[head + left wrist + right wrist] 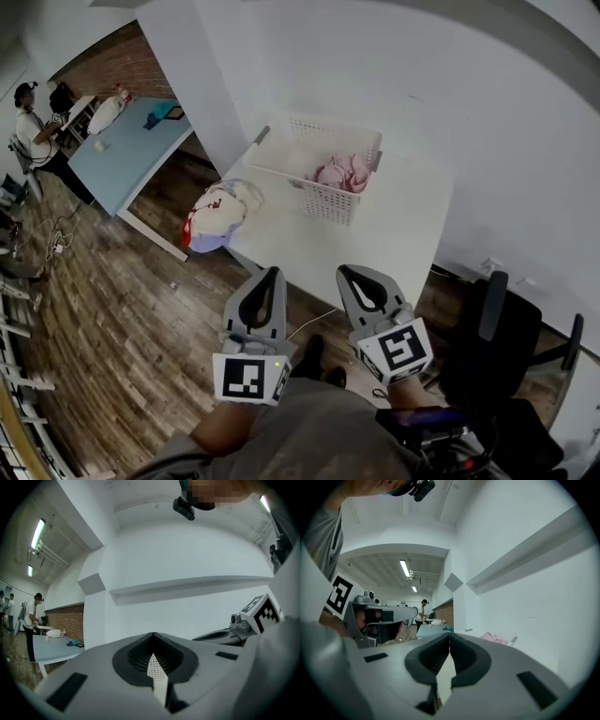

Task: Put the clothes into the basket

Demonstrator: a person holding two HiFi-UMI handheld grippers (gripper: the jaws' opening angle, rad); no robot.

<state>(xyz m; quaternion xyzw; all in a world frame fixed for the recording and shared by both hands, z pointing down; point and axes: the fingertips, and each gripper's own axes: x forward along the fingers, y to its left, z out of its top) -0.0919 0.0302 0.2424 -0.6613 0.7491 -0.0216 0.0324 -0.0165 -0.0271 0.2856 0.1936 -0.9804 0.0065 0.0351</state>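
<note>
Both pairs of jaws are pressed together with nothing pinched. The left gripper [272, 274] and right gripper [348, 272] are held well short of the white plastic lattice basket [323, 202]. Pink crumpled clothes [342, 172] are seen inside it. A red-white-lilac cloth bundle [217, 217] is left outside, near the basket's left. Step judged: reaching for the bundle. Jaws must be opened first.

A lab-like workroom: bare white walls, ceiling strip lights [37, 533], wood floor [122, 309], plain work tables [122, 155].

basket [323, 202] on table [403, 225], far side; clothes [342, 172] in basket, right end; heap [220, 216] on table's left corner
</note>
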